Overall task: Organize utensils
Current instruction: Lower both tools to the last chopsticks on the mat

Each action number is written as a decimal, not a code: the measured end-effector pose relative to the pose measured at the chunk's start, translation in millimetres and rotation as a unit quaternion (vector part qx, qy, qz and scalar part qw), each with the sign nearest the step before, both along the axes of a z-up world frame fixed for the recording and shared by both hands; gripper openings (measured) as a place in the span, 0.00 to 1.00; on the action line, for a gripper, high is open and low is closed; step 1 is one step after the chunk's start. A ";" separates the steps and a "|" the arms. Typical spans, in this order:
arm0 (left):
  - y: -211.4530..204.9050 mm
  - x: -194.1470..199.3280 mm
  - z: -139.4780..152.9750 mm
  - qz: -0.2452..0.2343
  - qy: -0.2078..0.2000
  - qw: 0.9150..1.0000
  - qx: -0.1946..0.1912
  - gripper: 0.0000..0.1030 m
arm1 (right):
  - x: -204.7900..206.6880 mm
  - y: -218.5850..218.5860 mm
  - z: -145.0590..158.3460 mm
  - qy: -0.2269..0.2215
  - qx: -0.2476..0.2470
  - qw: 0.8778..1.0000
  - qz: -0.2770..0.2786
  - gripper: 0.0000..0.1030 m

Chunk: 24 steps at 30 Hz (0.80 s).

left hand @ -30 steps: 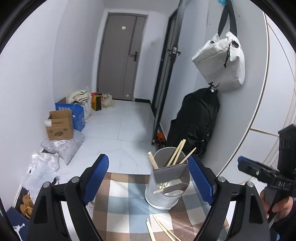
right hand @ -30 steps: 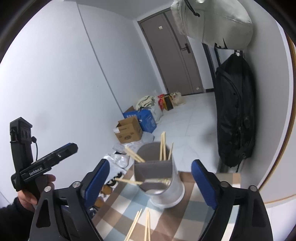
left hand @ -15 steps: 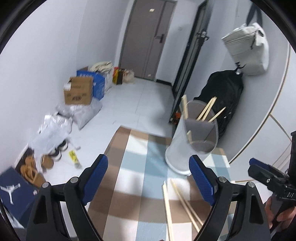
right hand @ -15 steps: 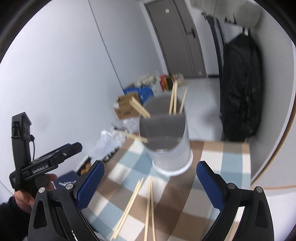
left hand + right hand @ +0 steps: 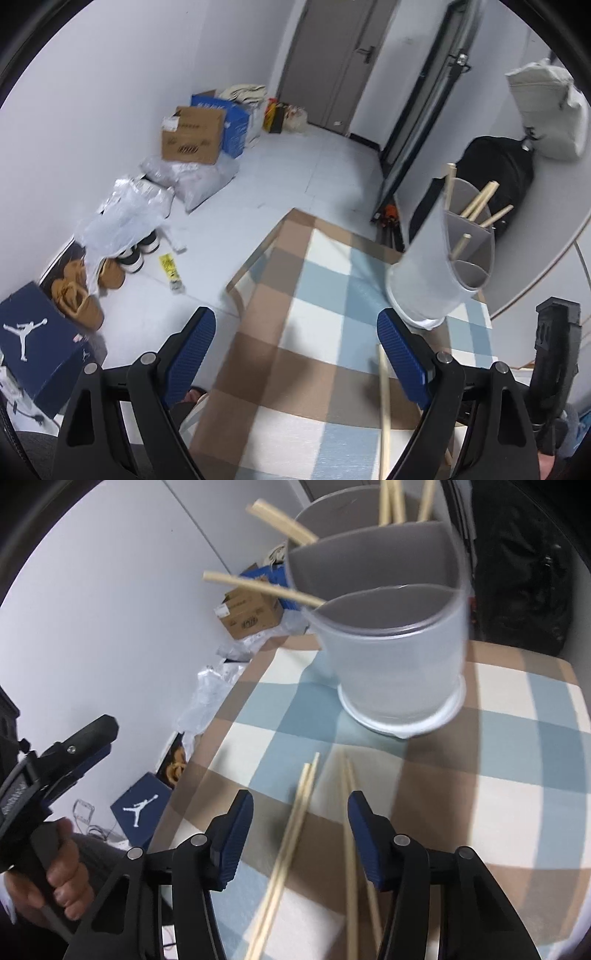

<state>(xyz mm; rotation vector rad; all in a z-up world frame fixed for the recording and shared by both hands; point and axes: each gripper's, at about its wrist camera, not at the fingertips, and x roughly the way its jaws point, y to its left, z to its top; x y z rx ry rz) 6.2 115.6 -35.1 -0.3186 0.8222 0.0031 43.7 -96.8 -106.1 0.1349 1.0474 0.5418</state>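
A grey divided utensil holder (image 5: 399, 664) stands on the checked tablecloth (image 5: 498, 738) with several chopsticks (image 5: 291, 531) sticking out of it. Loose chopsticks (image 5: 295, 827) lie on the cloth in front of it. My right gripper (image 5: 300, 834) hovers low over them. Its jaws are closing with the sticks between the blue pads (image 5: 236, 834), which do not touch them. My left gripper (image 5: 297, 350) is open and holds nothing, above the cloth to the left of the holder (image 5: 436, 266). One loose chopstick (image 5: 384, 406) runs beside its right pad.
The table's left edge (image 5: 251, 266) drops to a tiled floor with cardboard boxes (image 5: 192, 133), plastic bags (image 5: 129, 210), shoes and a blue shoe box (image 5: 33, 343). A black backpack (image 5: 498, 177) hangs behind the holder. A hand (image 5: 62, 878) holds the left gripper's handle.
Both views have dropped and tilted down toward the table. The right gripper came close over the loose chopsticks and its jaws narrowed. The left gripper stayed open.
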 end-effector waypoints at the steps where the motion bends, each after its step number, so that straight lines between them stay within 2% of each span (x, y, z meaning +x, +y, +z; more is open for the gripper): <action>1: 2.5 0.2 -0.7 0.002 0.002 1.000 0.000 0.84 | 3.2 5.5 -2.9 0.001 -0.008 1.000 0.001 0.49; 4: 6.8 -0.4 -3.2 0.006 0.006 1.000 0.005 0.84 | 12.2 18.6 -12.6 0.015 -0.034 0.999 0.003 0.45; 7: 12.6 -0.3 -4.3 0.008 0.009 1.000 -0.005 0.84 | 20.7 31.6 -21.1 0.020 -0.070 0.997 0.006 0.36; 9: 15.3 0.6 -3.5 0.008 0.008 1.000 -0.014 0.84 | 22.0 35.8 -22.1 0.021 -0.080 0.997 0.008 0.35; 15: 20.6 2.6 -4.0 0.010 0.007 1.000 -0.019 0.84 | 21.2 51.2 -22.3 0.001 -0.140 0.990 0.016 0.22; 16: 21.1 2.2 -4.1 0.012 0.008 1.000 -0.018 0.84 | 21.0 51.8 -22.2 -0.001 -0.144 0.989 0.016 0.17; 17: 21.5 1.5 -4.2 0.012 0.008 1.000 -0.021 0.84 | 23.7 52.8 -25.0 -0.002 -0.146 0.989 0.016 0.10; 21: 22.4 1.7 -4.0 0.013 0.008 1.000 -0.021 0.84 | 20.6 48.0 -20.8 -0.011 -0.132 0.991 0.009 0.05; 24: 22.7 3.5 -5.7 0.012 0.011 1.000 -0.021 0.84 | 17.5 36.9 -11.9 -0.016 -0.095 0.995 -0.003 0.03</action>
